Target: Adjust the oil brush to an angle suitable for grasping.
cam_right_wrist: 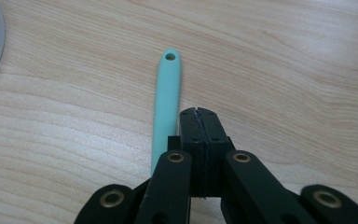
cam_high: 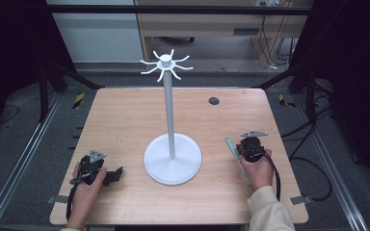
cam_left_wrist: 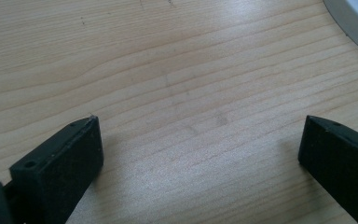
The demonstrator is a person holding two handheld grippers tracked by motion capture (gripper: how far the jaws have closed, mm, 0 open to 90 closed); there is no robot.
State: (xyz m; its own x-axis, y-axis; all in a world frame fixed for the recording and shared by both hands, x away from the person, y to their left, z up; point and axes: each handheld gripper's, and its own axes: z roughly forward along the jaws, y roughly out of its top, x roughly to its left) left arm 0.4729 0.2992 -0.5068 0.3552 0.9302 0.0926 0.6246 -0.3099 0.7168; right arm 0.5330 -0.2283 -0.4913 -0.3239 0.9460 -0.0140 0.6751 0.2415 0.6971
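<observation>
On the wooden bench (cam_high: 125, 115) a tall white stand (cam_high: 172, 154) is in the middle, with a round flat foot and a ring of little hooks (cam_high: 166, 66) at the top of its pole. To the right of the stand, near the right edge of the bench, lies a long green handle (cam_right_wrist: 167, 100) with a small hole at its far end. It lies flat on the wood. The right gripper (cam_right_wrist: 199, 114) sits just beside this handle, on its right side, and a hand (cam_high: 259, 169) holds that gripper. Its two black fingers (cam_right_wrist: 212, 126) are pressed tight together with nothing between them, so the handle is not held. At the near left of the bench the other hand (cam_high: 84, 195) holds the left gripper (cam_left_wrist: 200, 140) low over the bare wood. Its fingers (cam_left_wrist: 63, 163) are spread wide apart and hold nothing. A bit of the stand's white foot shows at the far right of the left gripper view.
</observation>
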